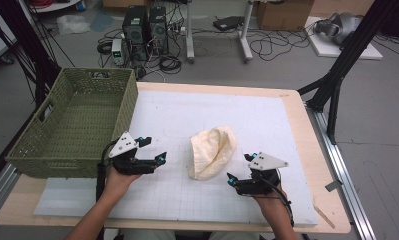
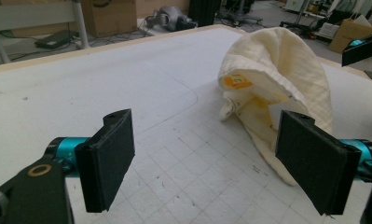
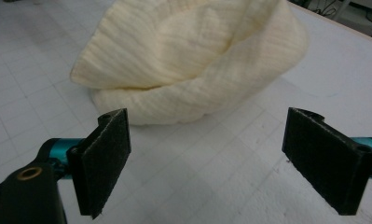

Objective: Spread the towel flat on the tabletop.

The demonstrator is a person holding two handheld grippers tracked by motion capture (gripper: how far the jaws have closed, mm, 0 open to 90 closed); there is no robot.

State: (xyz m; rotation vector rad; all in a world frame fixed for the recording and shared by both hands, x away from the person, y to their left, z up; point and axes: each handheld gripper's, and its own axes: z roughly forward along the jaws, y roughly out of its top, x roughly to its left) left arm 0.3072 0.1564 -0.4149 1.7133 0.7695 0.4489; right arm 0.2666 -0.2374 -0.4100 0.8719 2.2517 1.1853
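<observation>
- Room: grey floor, computer towers [image 1: 146,31], cables, boxes.
- Surface: wooden table [image 1: 307,150] under a white gridded mat [image 1: 177,195]; green basket [image 1: 72,122] at its left edge.
- Cloth [image 1: 213,151]: cream, crumpled, mid-mat, between both grippers, touched by neither.
- Left gripper [image 1: 154,151]: jaws wide, empty.
- Right gripper [image 1: 240,169]: jaws wide, empty, near the cloth.
- Step, judged: approach. Next: close on a cloth edge.
</observation>
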